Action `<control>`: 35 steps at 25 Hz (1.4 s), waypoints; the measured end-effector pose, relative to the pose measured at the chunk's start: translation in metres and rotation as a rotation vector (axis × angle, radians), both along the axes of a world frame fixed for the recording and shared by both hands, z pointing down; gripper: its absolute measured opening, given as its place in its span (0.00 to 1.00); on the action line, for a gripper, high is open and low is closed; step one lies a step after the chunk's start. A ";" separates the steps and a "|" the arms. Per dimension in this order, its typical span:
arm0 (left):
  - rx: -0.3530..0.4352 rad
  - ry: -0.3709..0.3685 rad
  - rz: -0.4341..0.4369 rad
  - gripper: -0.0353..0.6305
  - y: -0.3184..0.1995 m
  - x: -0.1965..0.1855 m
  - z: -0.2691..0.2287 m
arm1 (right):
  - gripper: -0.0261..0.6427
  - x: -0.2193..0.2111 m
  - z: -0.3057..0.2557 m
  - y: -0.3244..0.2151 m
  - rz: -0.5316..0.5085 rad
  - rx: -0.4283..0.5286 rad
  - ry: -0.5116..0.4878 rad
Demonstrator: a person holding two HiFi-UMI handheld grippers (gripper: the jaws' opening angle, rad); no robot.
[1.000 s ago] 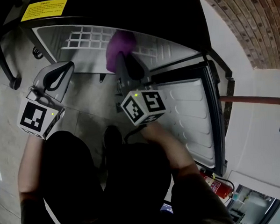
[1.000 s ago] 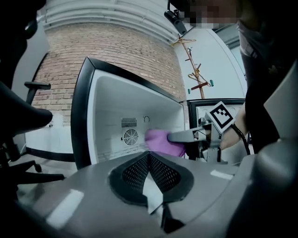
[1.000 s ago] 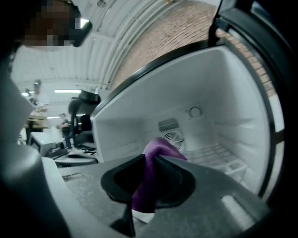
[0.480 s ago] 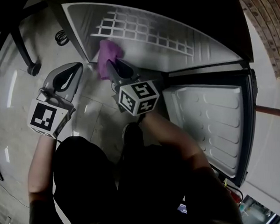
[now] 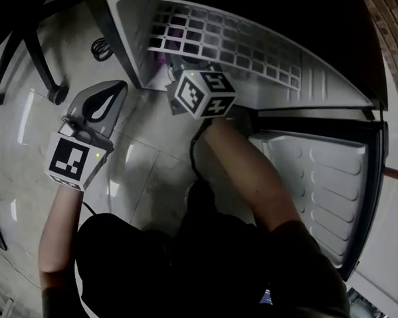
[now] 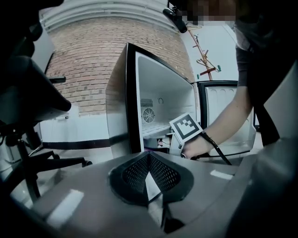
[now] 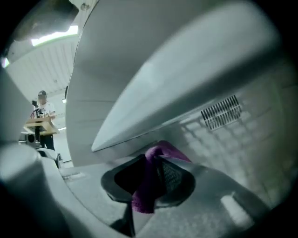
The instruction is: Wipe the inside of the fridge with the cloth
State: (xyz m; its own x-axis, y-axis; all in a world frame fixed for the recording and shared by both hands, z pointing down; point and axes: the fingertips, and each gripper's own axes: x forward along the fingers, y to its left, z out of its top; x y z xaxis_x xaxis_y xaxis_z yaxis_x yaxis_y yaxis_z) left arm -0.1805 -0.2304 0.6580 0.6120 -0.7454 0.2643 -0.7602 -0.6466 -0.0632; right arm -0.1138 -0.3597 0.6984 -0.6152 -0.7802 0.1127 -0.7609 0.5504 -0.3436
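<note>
Inside the open fridge (image 5: pixel 322 85), near its wire shelf (image 5: pixel 218 43), the right tongs (image 7: pixel 151 160) were clamped on the purple cloth (image 7: pixel 143 193), whose bunched end stuck out close to the white inner wall. Outside the fridge, over the tiled floor (image 5: pixel 145 169) at the person's left, the left tongs (image 6: pixel 149 162) were pressed together with nothing between them.
</note>
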 end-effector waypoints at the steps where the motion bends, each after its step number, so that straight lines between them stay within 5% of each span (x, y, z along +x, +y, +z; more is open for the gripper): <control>1: 0.001 -0.016 0.010 0.08 0.000 0.001 0.003 | 0.12 -0.002 -0.001 -0.003 0.002 0.017 -0.001; 12: -0.046 -0.002 0.024 0.08 0.001 0.008 0.024 | 0.12 -0.030 0.040 0.005 -0.052 -0.046 0.008; 18: -0.090 -0.025 0.013 0.08 0.000 0.007 0.052 | 0.12 -0.031 0.092 0.010 -0.082 -0.145 0.228; 24: -0.094 -0.031 -0.005 0.08 -0.003 0.005 0.053 | 0.12 -0.016 0.073 0.010 -0.054 -0.055 0.230; 28: -0.099 -0.027 0.041 0.08 0.000 0.019 0.054 | 0.12 -0.012 0.096 0.001 -0.074 -0.093 0.349; 35: -0.117 -0.034 0.046 0.08 0.000 0.026 0.059 | 0.12 0.042 0.122 -0.006 0.066 -0.143 0.503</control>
